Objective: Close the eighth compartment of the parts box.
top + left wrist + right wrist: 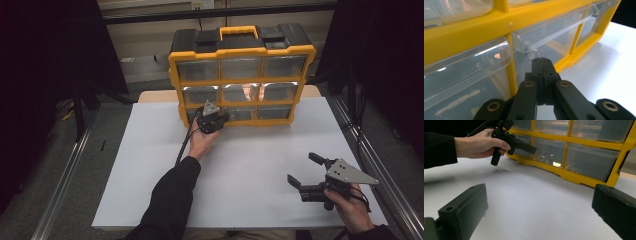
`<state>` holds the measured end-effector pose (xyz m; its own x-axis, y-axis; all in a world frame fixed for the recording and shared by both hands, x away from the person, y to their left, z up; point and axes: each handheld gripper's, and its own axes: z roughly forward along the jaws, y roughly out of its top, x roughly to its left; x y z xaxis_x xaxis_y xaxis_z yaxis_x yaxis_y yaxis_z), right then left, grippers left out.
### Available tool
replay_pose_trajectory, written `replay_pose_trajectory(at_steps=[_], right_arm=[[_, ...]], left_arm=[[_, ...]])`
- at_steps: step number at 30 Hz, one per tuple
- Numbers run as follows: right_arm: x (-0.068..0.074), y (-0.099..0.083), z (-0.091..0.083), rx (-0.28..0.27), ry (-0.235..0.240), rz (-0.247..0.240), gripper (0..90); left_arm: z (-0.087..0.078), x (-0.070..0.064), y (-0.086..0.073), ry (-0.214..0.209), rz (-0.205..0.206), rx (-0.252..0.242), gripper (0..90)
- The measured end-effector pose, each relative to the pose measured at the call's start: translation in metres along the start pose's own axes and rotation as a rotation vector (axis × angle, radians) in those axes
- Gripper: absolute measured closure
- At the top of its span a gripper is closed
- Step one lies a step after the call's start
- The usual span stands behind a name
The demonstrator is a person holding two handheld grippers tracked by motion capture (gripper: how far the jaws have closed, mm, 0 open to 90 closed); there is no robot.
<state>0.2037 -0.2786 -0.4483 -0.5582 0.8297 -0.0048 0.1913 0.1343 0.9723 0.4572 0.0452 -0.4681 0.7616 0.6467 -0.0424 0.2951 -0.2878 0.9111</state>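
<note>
While wide table point(150, 165) lies bare, left claw point(543, 61) (closed) seemingly touches drawer point(544, 47).

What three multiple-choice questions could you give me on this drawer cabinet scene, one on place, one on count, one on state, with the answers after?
1. Where is the left tool?
A. at the bottom row of the organizer
B. on its handle
C. at the table's near edge

2. How many clear drawers does the organizer's front show?
A. four
B. six
C. nine

3. How does the right tool stand?
A. shut on a drawer
B. open over the white table, holding nothing
C. shut on a screw

Answers:
1. A: the left gripper view shows its closed jaws in front of a lower drawer.
2. C: the high view shows three rows of three.
3. B: the right gripper view shows its jaws wide apart with bare table between them.
</note>
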Motion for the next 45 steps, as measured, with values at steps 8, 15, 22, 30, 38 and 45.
replay_pose_trajectory(at_steps=[8,15,22,30,38,45], right_arm=[[-0.001,-0.001,0.000,-0.001,-0.007,0.008,0.0],[-0.001,0.000,0.001,0.001,-0.008,0.002,0.0],[-0.001,0.000,0.001,0.001,-0.018,0.003,0.0],[0.000,0.001,-0.001,-0.001,-0.020,0.010,0.0],[0.001,0.001,-0.001,0.004,-0.018,0.000,0.0],[0.001,0.001,0.000,0.002,-0.018,0.000,0.0]], left_arm=[[-0.016,-0.001,0.001,-0.027,0.020,-0.030,89.2],[-0.039,-0.003,-0.005,0.000,0.024,-0.054,86.2],[-0.058,-0.004,-0.004,0.002,0.018,-0.093,66.7],[-0.078,-0.012,-0.006,0.012,-0.030,-0.126,39.6],[-0.103,-0.015,-0.010,0.063,-0.030,-0.090,9.3],[-0.126,-0.015,-0.022,0.069,-0.062,-0.090,5.1]])
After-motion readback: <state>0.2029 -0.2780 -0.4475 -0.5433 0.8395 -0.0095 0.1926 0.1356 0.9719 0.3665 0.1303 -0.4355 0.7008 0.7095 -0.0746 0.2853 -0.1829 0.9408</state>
